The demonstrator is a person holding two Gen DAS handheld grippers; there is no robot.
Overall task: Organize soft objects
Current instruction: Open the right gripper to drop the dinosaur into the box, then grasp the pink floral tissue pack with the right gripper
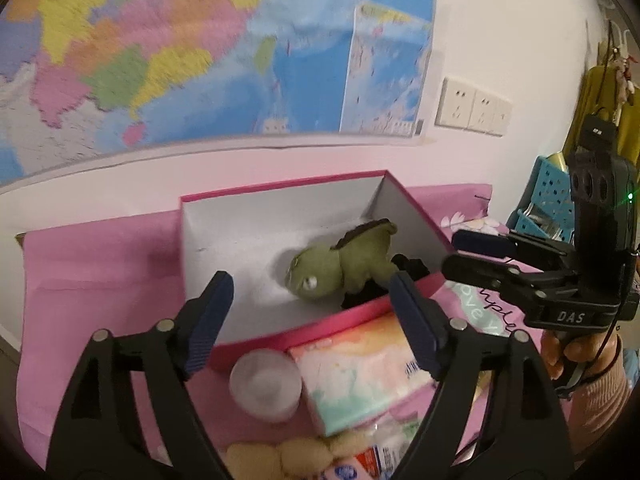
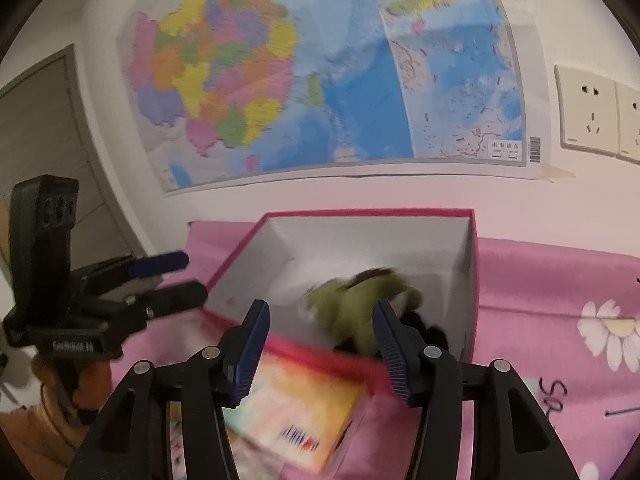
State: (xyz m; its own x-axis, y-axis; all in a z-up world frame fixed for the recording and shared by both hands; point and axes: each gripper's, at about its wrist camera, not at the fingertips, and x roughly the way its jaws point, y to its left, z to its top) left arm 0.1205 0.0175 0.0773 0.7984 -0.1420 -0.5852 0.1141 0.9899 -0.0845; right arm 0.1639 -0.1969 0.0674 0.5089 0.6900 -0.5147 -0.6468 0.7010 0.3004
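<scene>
A green plush dinosaur (image 1: 344,268) (image 2: 360,296) lies inside an open pink box (image 1: 260,220) (image 2: 360,240), partly on top of a black soft thing (image 1: 412,266) (image 2: 432,332) in the box's right corner. My left gripper (image 1: 311,282) (image 2: 196,276) hovers over the box's near rim, open, with nothing between its pads. My right gripper (image 2: 320,308) (image 1: 450,252) stands open at the box's right side, its jaws also bare. A pastel tissue pack (image 1: 360,372) (image 2: 304,408) lies just in front of the box.
A pink flowered cloth (image 1: 100,264) (image 2: 560,280) covers the surface. A translucent round cup (image 1: 266,384) and beige puffy pieces (image 1: 280,456) sit near the tissue pack. A blue basket (image 1: 552,192) stands at the right. A map hangs on the wall behind.
</scene>
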